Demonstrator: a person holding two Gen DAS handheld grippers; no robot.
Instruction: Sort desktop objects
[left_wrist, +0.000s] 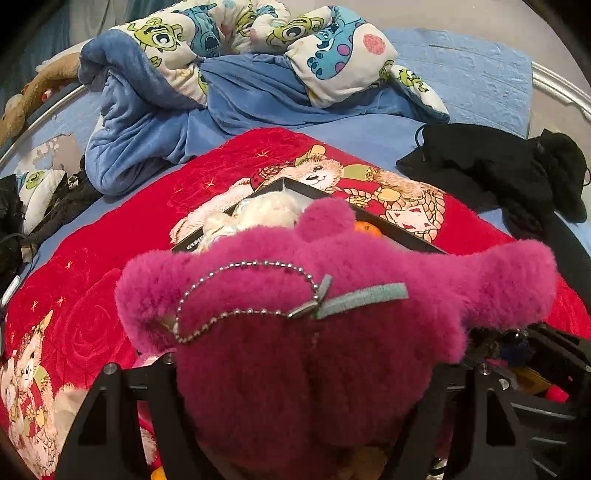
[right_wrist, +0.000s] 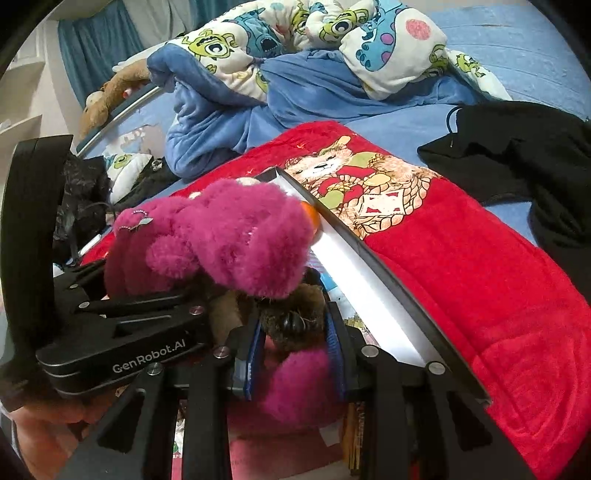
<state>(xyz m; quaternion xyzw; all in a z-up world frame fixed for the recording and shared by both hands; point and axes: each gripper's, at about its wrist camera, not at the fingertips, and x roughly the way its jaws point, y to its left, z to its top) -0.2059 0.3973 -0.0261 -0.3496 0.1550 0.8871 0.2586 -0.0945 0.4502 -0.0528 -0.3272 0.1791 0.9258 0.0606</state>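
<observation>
Both grippers clamp the magenta plush toy (left_wrist: 295, 332), left gripper (left_wrist: 295, 391) and right gripper (right_wrist: 295, 354), holding it above the black-rimmed box (right_wrist: 369, 258), seemingly for stowing.

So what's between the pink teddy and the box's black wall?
An orange, wedged between the pink teddy and the box wall, seen in the right wrist view.

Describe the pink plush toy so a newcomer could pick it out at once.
Find the red bear-print blanket on the bed, then the black-rimmed box resting on it. Over the box's near end, held between the left gripper fingers, is the pink plush toy. Unlike the cream plush and orange fruit in the box, it is shaggy magenta with a ball chain.
</observation>
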